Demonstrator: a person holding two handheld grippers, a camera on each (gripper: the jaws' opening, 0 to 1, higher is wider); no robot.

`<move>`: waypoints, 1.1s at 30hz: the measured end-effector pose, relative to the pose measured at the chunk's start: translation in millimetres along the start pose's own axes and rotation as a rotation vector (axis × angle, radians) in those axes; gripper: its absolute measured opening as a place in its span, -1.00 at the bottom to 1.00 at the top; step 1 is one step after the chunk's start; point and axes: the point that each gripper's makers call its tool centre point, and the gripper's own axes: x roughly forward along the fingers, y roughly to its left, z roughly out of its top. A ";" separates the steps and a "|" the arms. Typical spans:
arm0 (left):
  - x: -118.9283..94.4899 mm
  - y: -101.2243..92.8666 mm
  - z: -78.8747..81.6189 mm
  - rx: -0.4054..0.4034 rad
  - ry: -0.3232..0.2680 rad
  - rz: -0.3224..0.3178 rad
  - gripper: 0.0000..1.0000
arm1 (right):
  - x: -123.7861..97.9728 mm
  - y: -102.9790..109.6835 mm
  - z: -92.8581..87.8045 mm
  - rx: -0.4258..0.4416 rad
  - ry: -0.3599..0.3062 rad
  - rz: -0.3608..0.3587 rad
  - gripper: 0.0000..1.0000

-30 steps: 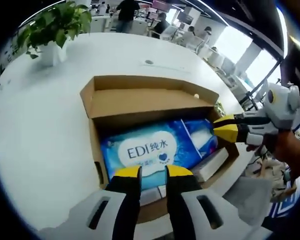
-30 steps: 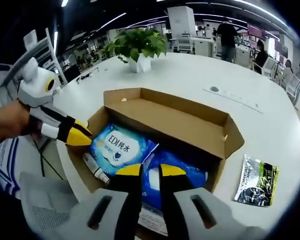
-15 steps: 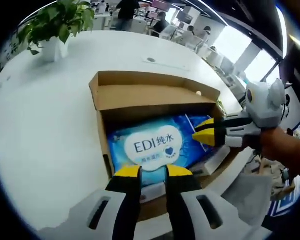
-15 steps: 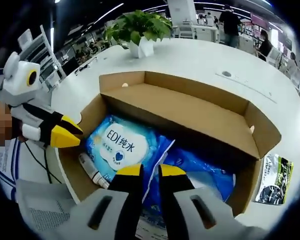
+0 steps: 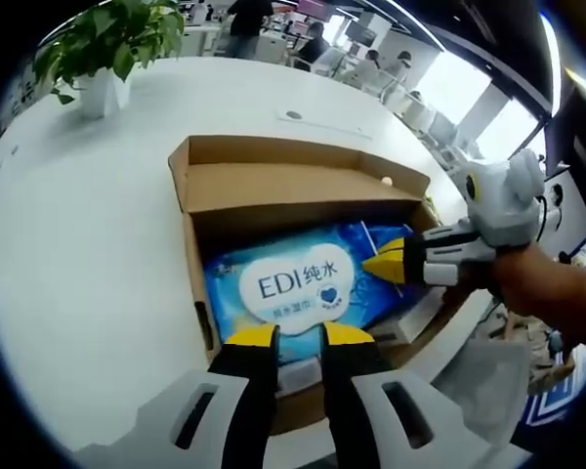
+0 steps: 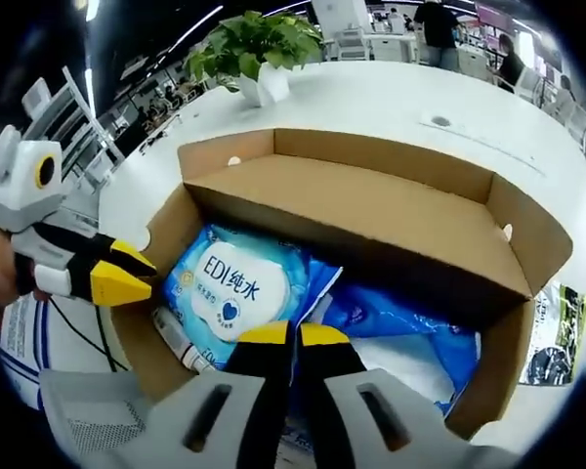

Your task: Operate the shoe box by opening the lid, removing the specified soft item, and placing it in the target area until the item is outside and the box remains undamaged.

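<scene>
open-plan office space with desks and people lies behind a white round table [image 5: 78, 254], which carries a potted plant [image 5: 103, 54] and the cardboard shoe box [image 5: 303, 186]. the box lid [image 6: 371, 210] is already folded back and stands open, so the opening step reads as complete and the removal step is in hand. the soft item, a blue wet-wipe pack [image 5: 298, 288] with a white label, lies flat inside the box beside a second blue pack [image 6: 410, 327]; a small tube [image 6: 176, 337] lies along the near wall. the left tool [image 5: 299, 337] sits at the near edge of the pack, jaws a small gap apart, gripping nothing visible. the right tool [image 6: 293, 334] hovers over the pack with jaws almost closed and nothing between them; in the left gripper view its yellow tips reach over the far end of the pack. next move, as a judgement: spread the jaws, pinch the pack at a free edge, lift it straight up clear of the cardboard walls, then set it on bare table. a dark sachet [image 6: 555, 337] lies outside the box.
</scene>
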 end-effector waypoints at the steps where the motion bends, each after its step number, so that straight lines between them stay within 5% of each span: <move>1: 0.2 0.0 -0.4 0.001 0.002 -0.001 -0.73 | -1.8 0.0 0.1 -0.010 -0.005 -0.007 -1.00; 17: 8.3 11.8 0.6 -0.021 0.013 0.025 -0.75 | -44.1 -28.8 5.5 -0.012 -0.043 -0.057 -1.00; 33: 51.6 19.3 2.6 0.006 0.135 0.076 -0.56 | -38.2 -35.6 5.9 -0.026 -0.036 -0.051 -1.00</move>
